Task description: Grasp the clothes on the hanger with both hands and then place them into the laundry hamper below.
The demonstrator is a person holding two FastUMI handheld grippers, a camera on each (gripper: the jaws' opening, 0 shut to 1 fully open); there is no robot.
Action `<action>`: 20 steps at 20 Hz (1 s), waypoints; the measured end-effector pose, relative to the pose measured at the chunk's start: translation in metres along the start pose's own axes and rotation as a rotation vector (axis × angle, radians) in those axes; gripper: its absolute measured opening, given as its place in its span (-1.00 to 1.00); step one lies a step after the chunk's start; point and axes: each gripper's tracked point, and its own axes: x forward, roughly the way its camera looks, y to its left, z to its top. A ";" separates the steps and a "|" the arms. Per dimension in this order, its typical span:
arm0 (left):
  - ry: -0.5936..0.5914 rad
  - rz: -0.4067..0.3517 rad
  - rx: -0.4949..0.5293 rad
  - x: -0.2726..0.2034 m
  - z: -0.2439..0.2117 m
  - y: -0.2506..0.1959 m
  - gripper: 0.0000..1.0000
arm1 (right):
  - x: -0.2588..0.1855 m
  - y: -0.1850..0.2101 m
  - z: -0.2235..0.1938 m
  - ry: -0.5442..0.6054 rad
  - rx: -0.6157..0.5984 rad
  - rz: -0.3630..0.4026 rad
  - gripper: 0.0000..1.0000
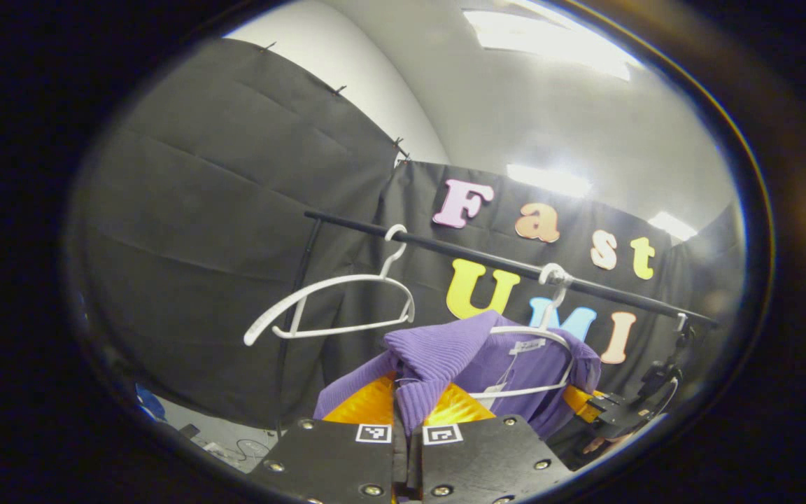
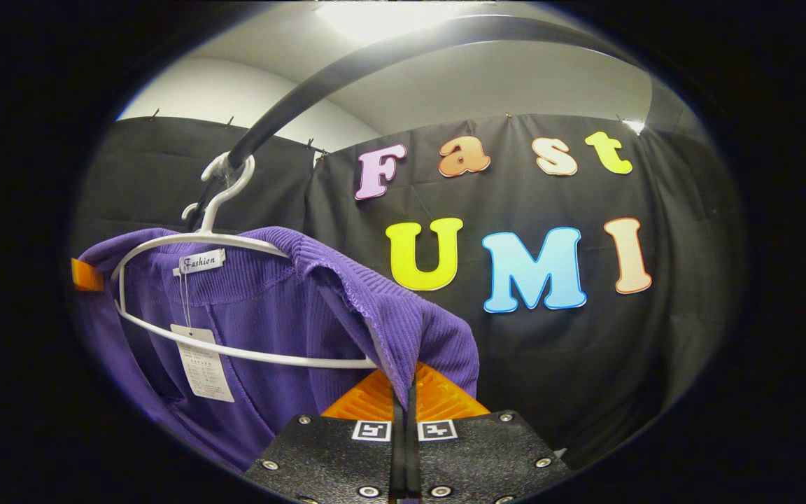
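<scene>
While both grippers pinch its shoulders, purple sweater (image 2: 270, 308) spans along rail (image 2: 347, 63).

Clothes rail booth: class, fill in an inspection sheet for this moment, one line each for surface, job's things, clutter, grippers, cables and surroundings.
Surface: pale floor strip at bottom left.
Job's things: purple garment on white hanger, hooked on black rail; hamper nothing seen.
Clutter: empty white hanger on same rail; paper tag hanging at the collar.
Grippers: left hand-held gripper shut on one shoulder; right hand-held gripper shut on the other.
Cables: thin cable on floor.
Surroundings: black cloth wall, ceiling lights.
</scene>
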 end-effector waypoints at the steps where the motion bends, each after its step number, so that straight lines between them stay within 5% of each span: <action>1: -0.005 0.008 0.013 0.001 0.005 0.006 -1.00 | 0.001 0.000 0.000 -0.004 0.003 0.001 -1.00; 12: 0.015 0.036 0.049 0.015 0.034 0.074 -0.98 | -0.005 0.020 0.027 -0.064 -0.008 -0.023 -1.00; 20: 0.092 -0.030 0.079 0.043 -0.005 0.095 -0.98 | -0.010 0.016 0.035 -0.063 -0.016 -0.116 -1.00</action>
